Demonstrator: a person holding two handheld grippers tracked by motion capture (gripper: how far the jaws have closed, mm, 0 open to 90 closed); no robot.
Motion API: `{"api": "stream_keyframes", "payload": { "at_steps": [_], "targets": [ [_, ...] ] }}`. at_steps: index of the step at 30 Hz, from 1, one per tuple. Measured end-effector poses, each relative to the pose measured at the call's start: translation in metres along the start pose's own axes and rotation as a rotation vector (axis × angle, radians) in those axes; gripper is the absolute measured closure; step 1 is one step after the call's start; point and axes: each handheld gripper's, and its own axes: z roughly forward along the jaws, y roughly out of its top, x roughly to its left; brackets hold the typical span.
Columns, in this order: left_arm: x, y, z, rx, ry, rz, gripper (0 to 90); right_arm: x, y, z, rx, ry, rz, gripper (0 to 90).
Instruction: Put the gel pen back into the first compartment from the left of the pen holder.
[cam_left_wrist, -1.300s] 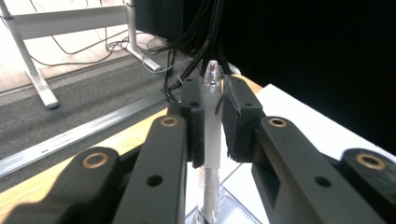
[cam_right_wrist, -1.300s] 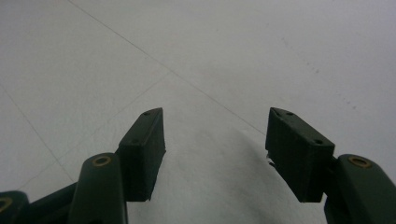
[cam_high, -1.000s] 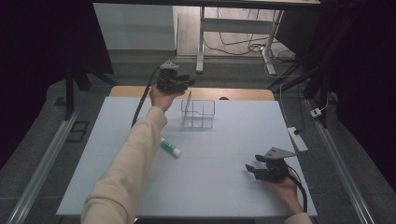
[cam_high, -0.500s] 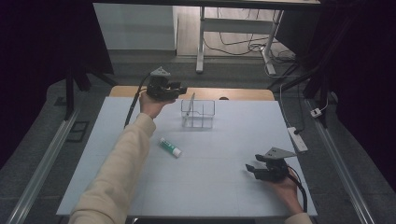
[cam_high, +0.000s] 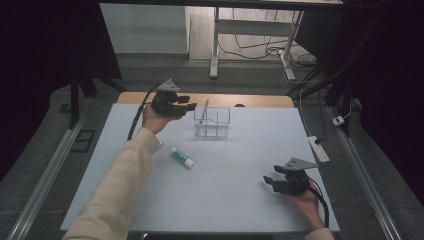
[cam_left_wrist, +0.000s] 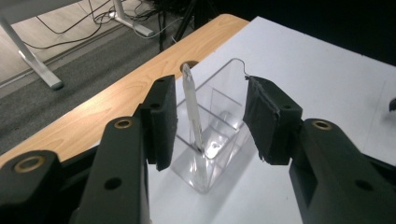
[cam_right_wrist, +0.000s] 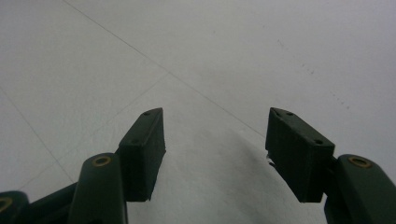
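The left gripper (cam_high: 191, 106), jaws just opened and empty, hovers left of the clear box (cam_high: 212, 122) holding a pen (cam_high: 203, 112). The right gripper (cam_high: 269, 181) rests near right, jaws apart. The glue stick's (cam_high: 181, 157) label is unreadable.

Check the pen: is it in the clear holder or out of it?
In. The pen stands tilted inside the holder, tip at the bottom, top leaning above the rim; the left tongs are open, not touching it.

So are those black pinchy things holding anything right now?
No, nothing. The left gripper has just been opening, its jaws apart from the pen leaning in the clear holder. The right gripper is open above the table.
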Motion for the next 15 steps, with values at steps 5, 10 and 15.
{"api": "stream_keyframes", "payload": {
  "at_steps": [5,10,15],
  "targets": [
    [-0.002,-0.007,-0.009,0.028,-0.001,0.011,53.0,0.0,0.0,0.0,-0.006,0.001,0.004,36.9],
    [-0.006,-0.013,-0.02,0.047,-0.019,0.009,52.5,0.001,0.0,-0.001,-0.023,0.005,0.002,36.9],
    [-0.013,-0.02,-0.031,0.068,-0.033,0.019,52.2,0.003,0.002,-0.001,-0.018,0.004,0.0,36.9]
  ]
}}
